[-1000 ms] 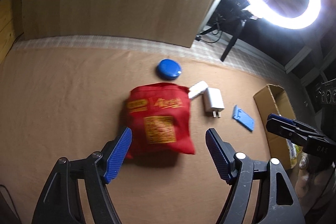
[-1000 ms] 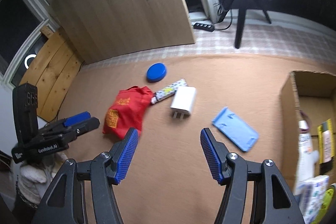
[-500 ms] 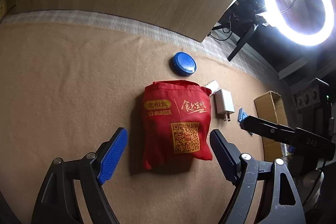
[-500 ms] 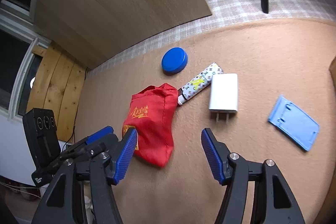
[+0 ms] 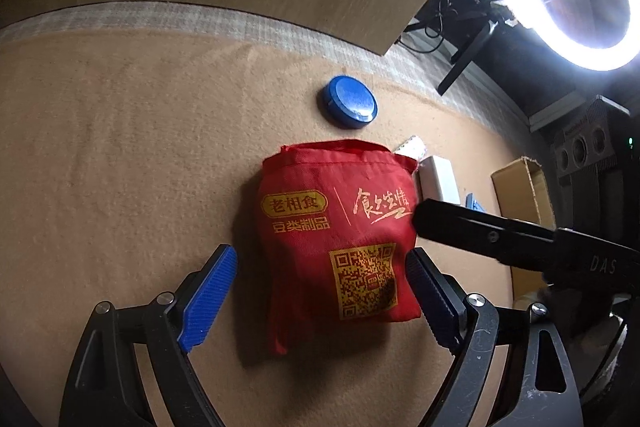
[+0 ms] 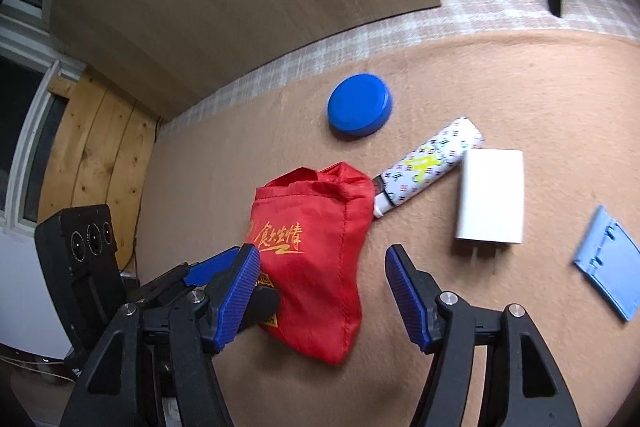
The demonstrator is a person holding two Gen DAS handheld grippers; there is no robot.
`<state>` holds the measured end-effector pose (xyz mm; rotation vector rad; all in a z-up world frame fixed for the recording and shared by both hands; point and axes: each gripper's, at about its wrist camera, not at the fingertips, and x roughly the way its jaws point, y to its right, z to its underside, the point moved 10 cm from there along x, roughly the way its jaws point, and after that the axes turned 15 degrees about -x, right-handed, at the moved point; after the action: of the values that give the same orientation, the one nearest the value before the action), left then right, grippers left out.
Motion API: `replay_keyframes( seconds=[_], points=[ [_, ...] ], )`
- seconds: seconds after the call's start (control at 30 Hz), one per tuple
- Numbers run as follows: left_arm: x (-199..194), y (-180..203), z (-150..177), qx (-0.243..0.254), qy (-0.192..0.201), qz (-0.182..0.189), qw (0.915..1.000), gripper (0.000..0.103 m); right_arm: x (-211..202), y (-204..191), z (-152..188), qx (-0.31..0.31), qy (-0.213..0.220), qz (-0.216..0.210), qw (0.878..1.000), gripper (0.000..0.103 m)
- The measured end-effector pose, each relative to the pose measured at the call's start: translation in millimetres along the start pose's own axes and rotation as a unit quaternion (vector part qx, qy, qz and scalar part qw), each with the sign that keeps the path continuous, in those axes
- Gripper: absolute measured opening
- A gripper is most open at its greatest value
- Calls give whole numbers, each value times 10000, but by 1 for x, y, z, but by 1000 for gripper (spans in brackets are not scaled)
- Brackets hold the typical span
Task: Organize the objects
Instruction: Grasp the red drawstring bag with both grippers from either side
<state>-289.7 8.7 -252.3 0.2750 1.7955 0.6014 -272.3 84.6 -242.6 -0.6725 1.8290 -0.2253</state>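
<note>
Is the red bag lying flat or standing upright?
Lying flat: the red bag rests on the brown cloth, its printed side facing up.

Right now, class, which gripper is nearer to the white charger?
Right. The right gripper straddles the red bag's edge on the side facing the charger. The left gripper straddles the bag's lower half, with the bag's width between it and the charger.

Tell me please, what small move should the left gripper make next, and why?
Probably lower the left gripper and close it on the red fabric pouch. Its jaws, which have just been opening, stand wide on either side of the pouch without pressing it.
</note>
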Motion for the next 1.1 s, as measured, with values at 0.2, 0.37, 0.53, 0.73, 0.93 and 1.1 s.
replay_keyframes(
  seconds=[0.2, 0.37, 0.53, 0.73, 0.93, 1.1],
  points=[
    [7, 5, 6, 189, -147, 92, 9997, 87, 17, -10, 2, -176, -178, -83, 9997, 62],
    [8, 9, 11, 304, -132, 36, 9994, 80, 21, -14, 6, -358, -222, -57, 9991, 62],
    [5, 10, 15, 263, -71, 31, 9996, 74, 19, -16, 11, -497, -244, -57, 9984, 62],
    [-5, 22, 33, 354, 64, -11, 9994, 72, 3, -19, 27, -683, -141, 1, 9976, 61],
    [-17, 56, 48, 709, 231, -3, 9972, 71, -33, -12, 32, -744, 144, 97, 9971, 61],
    [-22, 102, 59, 1044, 364, 105, 9938, 71, -75, 3, 35, -758, 412, 276, 9959, 61]
  ],
)
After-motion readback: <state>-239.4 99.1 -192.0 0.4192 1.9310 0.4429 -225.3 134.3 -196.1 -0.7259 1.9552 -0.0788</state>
